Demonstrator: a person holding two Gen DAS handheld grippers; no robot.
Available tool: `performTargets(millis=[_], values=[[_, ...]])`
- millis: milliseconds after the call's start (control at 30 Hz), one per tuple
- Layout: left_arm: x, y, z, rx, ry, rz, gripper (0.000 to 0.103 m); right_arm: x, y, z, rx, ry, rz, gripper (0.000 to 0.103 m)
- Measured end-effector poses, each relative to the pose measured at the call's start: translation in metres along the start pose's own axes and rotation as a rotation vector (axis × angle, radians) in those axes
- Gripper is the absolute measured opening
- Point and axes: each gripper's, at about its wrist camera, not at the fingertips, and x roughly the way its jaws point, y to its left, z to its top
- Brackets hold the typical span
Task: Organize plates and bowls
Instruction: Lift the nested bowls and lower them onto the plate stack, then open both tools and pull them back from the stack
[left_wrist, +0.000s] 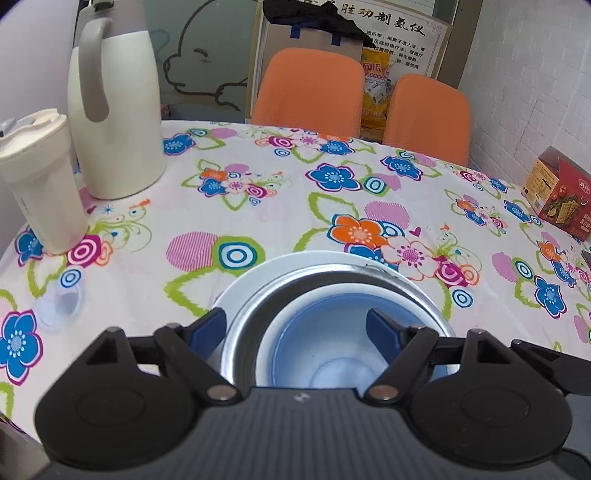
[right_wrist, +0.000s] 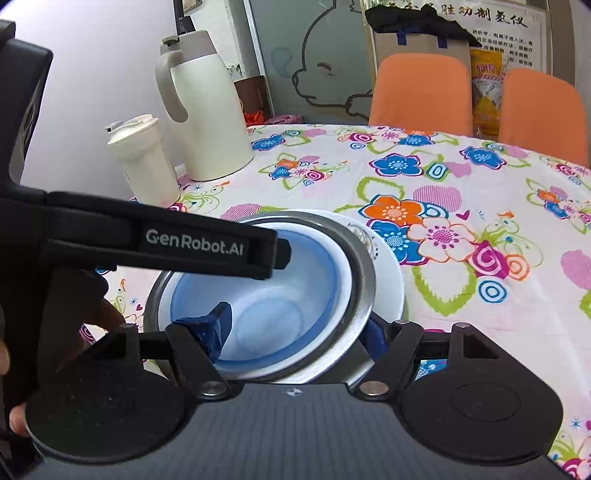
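Near sides of the stack are cut off by both gripper bodies; the foot of the bowls and where they sit on the plate are hidden in both views. Stack: round white ceramic plate (left_wrist: 258, 271) flat on the floral tablecloth (left_wrist: 280, 206), shiny round stainless-steel bowl (left_wrist: 243, 325) on it, blue plastic bowl with a white rim (left_wrist: 332, 350) nested inside the steel one. In the right wrist view the steel bowl (right_wrist: 360, 258) sits off-centre, leaving plate (right_wrist: 391, 273) bare only on the right; plate pattern near the rim too small to read.

Left gripper (left_wrist: 295, 325): fingers spread wide, left blue pad (left_wrist: 207, 328) outside the steel bowl wall, right pad (left_wrist: 384, 330) inside the blue bowl; both walls lie in the gap. Contact with either wall cannot be told, no squeeze seen.

Right gripper (right_wrist: 301, 328): fingers also wide apart, left pad (right_wrist: 216, 325) down inside the blue bowl (right_wrist: 280, 295), right pad (right_wrist: 375, 339) outside and partly behind the steel rim. Touching or not is unclear.

Left gripper (right_wrist: 284, 253) crosses the right wrist view as a black arm marked "GenRobot.AI", tip over the blue bowl's far rim; the rest runs off frame left. Fingers of a person's hand (right_wrist: 14, 417) barely show at the left edge.

Cream thermos jug (left_wrist: 114, 110) and cream lidded tumbler (left_wrist: 40, 184) stand far left, well apart from the stack. Red cardboard box (left_wrist: 561, 192) far right, cut by the frame. Two orange chair backs (left_wrist: 310, 88) behind the table.
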Motion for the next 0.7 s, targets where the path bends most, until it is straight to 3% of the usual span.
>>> performTargets(millis=[33,100,700], values=[[-0.002,0.000,0.000,0.002,-0.005,0.003,0.081,-0.004,-0.001,0.000,0.001,-0.010,-0.008,0.059],[-0.005,-0.001,0.001,0.000,-0.018,0.004,0.100,-0.011,-0.004,0.000,0.001,-0.028,-0.027,0.059],[-0.036,-0.032,-0.003,0.053,-0.100,-0.030,0.099,-0.057,-0.049,-0.017,0.169,-0.149,-0.056,0.059]])
